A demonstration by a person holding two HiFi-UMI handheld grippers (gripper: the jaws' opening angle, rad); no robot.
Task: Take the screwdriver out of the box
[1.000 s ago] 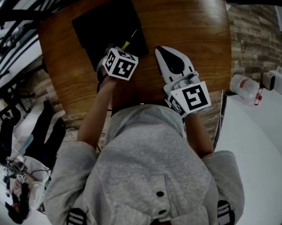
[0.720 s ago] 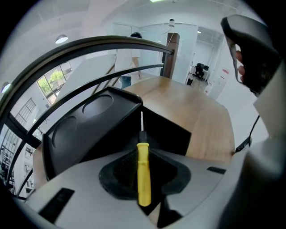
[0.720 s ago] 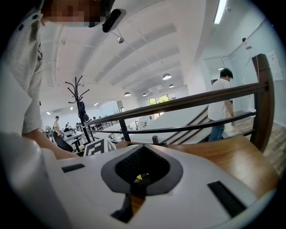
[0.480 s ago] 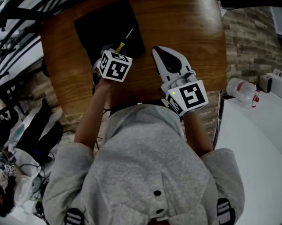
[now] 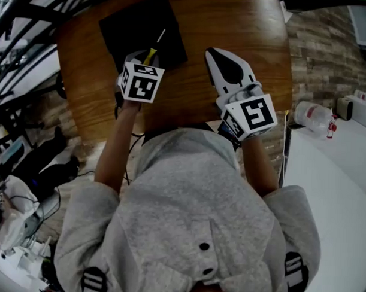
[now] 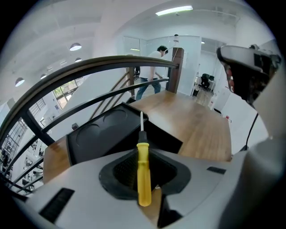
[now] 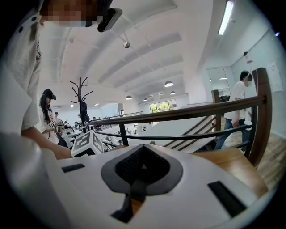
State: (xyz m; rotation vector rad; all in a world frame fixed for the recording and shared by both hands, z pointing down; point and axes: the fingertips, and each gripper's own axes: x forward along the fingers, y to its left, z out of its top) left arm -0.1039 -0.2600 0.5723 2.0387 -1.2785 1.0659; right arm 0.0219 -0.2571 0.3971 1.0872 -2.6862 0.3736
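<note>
Left gripper view shows the left gripper (image 6: 144,176) clamped on the yellow handle of the screwdriver (image 6: 143,156), jaws partly closed around it, shaft pointing out over the black box (image 6: 107,134). The tool appears lifted clear of the box, so the removal step looks nearly done. The next move calls for carrying it sideways to bare table (image 5: 191,95) and setting it down. The right gripper (image 7: 142,167) has its jaws together on nothing. One screwdriver, one box, two grippers.
</note>
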